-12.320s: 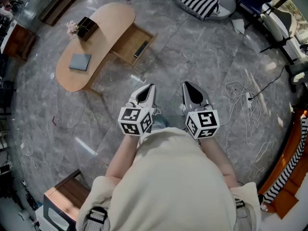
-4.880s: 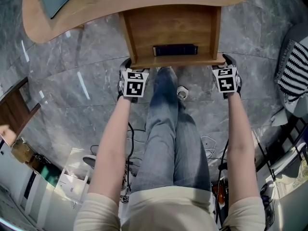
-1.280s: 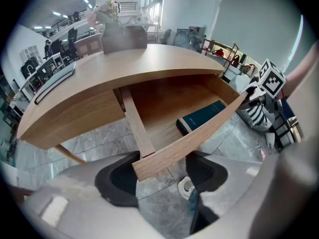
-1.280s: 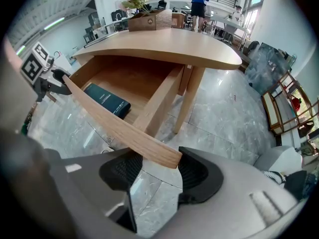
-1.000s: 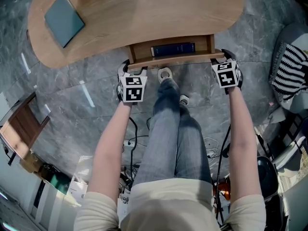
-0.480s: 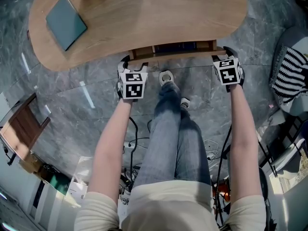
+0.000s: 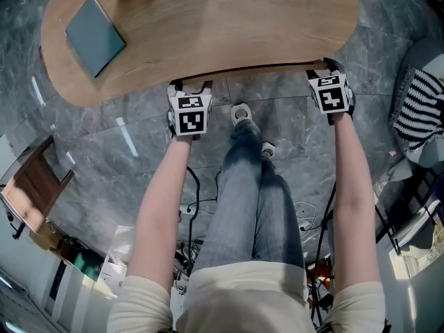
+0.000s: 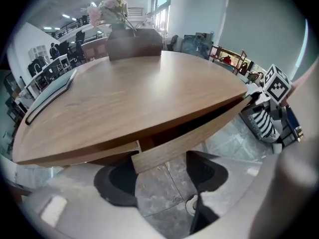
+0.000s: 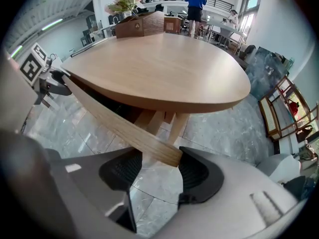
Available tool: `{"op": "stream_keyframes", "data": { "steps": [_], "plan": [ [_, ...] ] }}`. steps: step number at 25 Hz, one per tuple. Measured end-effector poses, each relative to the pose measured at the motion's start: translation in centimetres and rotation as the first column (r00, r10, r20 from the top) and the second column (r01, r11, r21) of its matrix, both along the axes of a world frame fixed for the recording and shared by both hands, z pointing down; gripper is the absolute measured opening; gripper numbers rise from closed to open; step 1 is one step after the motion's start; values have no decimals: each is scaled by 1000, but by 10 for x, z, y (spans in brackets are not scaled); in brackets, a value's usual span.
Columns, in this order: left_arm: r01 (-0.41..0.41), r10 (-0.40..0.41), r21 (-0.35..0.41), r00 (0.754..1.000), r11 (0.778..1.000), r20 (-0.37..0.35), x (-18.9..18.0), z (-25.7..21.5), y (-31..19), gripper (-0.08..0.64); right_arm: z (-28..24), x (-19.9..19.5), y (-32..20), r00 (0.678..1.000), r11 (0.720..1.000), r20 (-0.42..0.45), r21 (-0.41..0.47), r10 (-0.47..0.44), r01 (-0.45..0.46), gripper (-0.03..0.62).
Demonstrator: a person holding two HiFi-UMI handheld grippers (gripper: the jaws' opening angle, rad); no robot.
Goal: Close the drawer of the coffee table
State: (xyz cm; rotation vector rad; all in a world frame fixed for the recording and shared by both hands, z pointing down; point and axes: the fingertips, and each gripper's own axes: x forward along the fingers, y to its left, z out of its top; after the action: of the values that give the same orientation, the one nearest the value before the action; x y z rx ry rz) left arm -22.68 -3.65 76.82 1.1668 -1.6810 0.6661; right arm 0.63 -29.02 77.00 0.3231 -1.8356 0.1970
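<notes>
The light wooden coffee table [image 7: 208, 19] fills the top of the head view. Its drawer is pushed almost flush under the tabletop, and only the drawer front [image 8: 189, 138] [image 9: 114, 126] shows, as a slanted board below the edge. My left gripper [image 7: 189, 87] [image 8: 162, 178] is at the front's left end. The right gripper [image 7: 326, 66] [image 9: 157, 171] is at its right end. Both stand with jaws wide, and a board end lies between each pair. I see no pad pressing on it. The drawer's inside is hidden.
A teal book [image 7: 95, 35] lies on the tabletop, and a wooden box with flowers [image 8: 134, 41] stands at its far end. The person's legs and shoes [image 7: 241, 112] are between the grippers. Cables [image 7: 187, 207] lie on the marble floor, with a striped cushion [image 7: 416, 103] at right.
The drawer has slid in under the tabletop and the dark book inside it is now hidden. Both grippers moved with the front toward the table.
</notes>
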Motion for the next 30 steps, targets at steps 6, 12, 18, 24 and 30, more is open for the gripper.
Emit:
{"op": "stream_keyframes", "data": {
  "steps": [6, 12, 18, 24, 30],
  "plan": [
    [44, -44, 19, 999, 999, -10, -8, -5, -9, 299, -1, -8, -9, 1000, 1000, 5, 6, 1, -1, 229],
    [113, -111, 44, 993, 993, -32, -14, -6, -14, 299, -1, -14, -15, 1000, 1000, 5, 9, 5, -5, 230],
    [170, -167, 56, 984, 984, -59, -19, -5, -15, 299, -1, -19, -19, 1000, 1000, 2, 11, 3, -3, 230],
    [188, -185, 58, 981, 980, -59, -20, -5, -17, 298, -5, -20, -21, 1000, 998, 16, 64, 16, -17, 232],
    [305, -298, 114, 951, 945, -76, -12, -22, -7, 273, -21, -12, -16, 997, 981, 53, 182, 62, -71, 235]
  ]
}}
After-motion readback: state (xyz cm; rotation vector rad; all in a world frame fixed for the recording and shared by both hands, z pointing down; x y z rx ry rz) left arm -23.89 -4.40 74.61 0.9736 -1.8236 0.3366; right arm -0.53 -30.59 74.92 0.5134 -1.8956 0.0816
